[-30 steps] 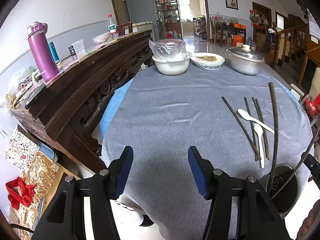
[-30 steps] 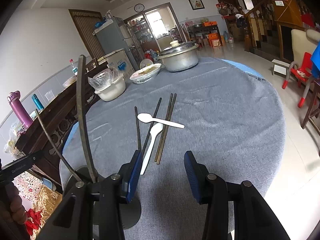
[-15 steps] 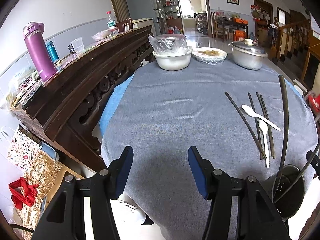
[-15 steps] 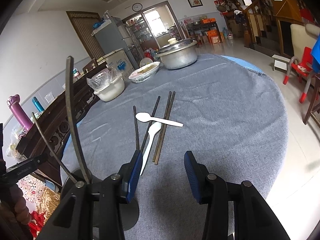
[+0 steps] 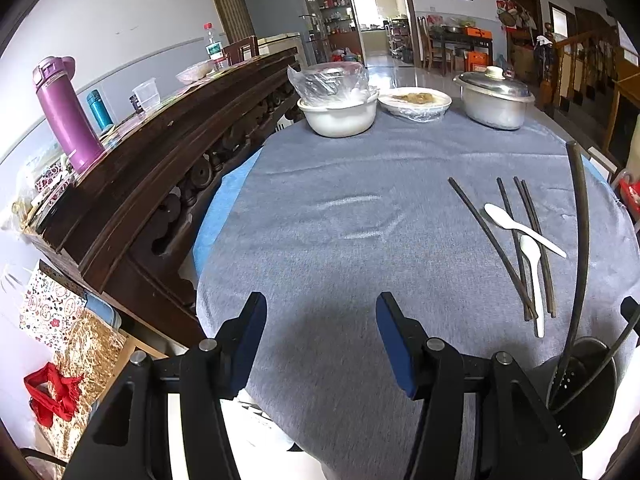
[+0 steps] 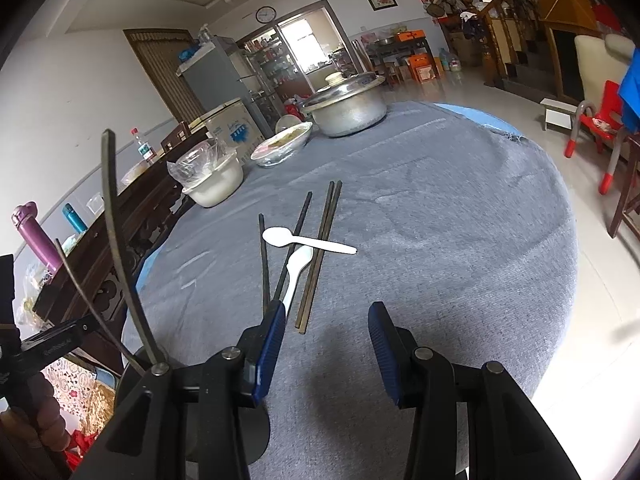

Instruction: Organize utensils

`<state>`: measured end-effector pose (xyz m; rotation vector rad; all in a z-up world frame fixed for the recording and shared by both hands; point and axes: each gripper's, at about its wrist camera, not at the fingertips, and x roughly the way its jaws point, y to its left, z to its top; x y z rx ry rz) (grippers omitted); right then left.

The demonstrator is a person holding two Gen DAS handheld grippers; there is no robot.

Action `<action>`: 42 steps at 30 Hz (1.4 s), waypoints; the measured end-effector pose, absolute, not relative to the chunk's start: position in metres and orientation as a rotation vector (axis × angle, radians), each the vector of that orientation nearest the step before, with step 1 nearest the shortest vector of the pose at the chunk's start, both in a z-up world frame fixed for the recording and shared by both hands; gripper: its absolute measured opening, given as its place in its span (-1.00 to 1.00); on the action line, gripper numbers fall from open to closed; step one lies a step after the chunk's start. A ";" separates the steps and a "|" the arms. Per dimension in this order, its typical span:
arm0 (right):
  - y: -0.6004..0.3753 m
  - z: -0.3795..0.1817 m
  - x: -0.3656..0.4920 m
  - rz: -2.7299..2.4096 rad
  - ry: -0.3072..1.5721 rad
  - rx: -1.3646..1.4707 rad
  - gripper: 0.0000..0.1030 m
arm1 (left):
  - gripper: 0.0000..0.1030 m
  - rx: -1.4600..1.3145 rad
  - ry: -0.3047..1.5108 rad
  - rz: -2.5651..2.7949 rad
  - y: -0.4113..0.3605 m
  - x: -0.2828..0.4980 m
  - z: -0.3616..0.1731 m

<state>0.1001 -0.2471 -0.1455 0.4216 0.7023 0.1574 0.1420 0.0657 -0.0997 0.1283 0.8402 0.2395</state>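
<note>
Several dark chopsticks (image 5: 491,240) (image 6: 320,248) and two white plastic spoons (image 5: 520,228) (image 6: 306,242) lie loose on the grey tablecloth (image 5: 340,208). A dark metal utensil holder (image 5: 584,392) at the table's near edge holds two long dark utensils (image 5: 580,240) (image 6: 120,248). My left gripper (image 5: 320,340) is open and empty over the near cloth, left of the holder. My right gripper (image 6: 326,344) is open and empty, just short of the near ends of the chopsticks.
A white bowl with a plastic bag (image 5: 338,114), a covered plate (image 5: 416,102) and a lidded metal pot (image 5: 494,100) stand at the far side. A dark carved sideboard (image 5: 140,168) with a purple flask (image 5: 66,112) flanks the table's left. Chairs stand right of the table (image 6: 600,120).
Both grippers stay open and empty. The left view has drifted slightly, showing more of the holder. The right gripper has shifted a little toward the chopsticks.
</note>
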 end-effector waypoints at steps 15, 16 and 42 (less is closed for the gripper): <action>-0.251 -0.143 0.114 0.152 0.711 0.438 -0.10 | 0.12 0.139 0.850 0.239 0.064 0.161 -0.100; -0.250 -0.141 0.116 0.153 0.710 0.439 -0.10 | 0.12 0.138 0.850 0.240 0.064 0.162 -0.100; -0.260 -0.131 0.255 0.266 0.906 0.530 -0.11 | 0.12 -0.006 1.057 -0.047 0.053 0.279 -0.134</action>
